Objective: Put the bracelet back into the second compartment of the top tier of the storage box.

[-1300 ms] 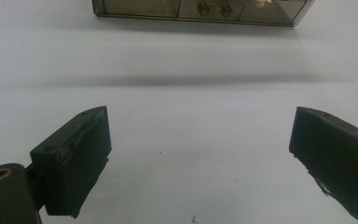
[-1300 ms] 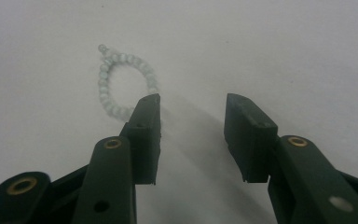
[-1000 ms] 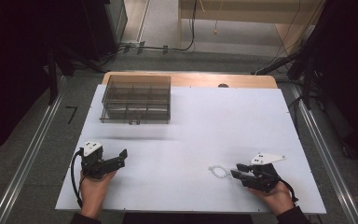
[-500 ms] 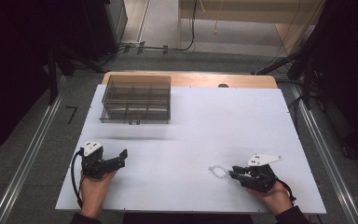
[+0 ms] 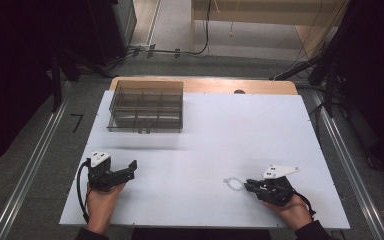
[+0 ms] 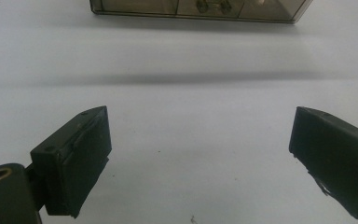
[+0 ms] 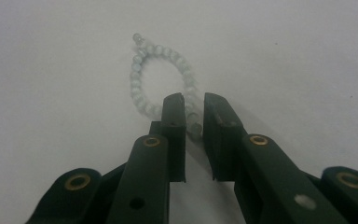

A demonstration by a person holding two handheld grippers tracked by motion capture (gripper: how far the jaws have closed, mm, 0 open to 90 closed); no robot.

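Since the earlier frames the right gripper (image 5: 247, 186) has crept forward onto the bead bracelet (image 7: 161, 77), and its jaws are now nearly closed around the bracelet's near edge, seemingly pinching the strand to lift it. The bracelet lies flat on the white table (image 5: 240, 135), well apart from the compartment box (image 5: 146, 106) at the far left. The left gripper (image 5: 130, 167), nearer that box, waits with jaws wide open and empty.
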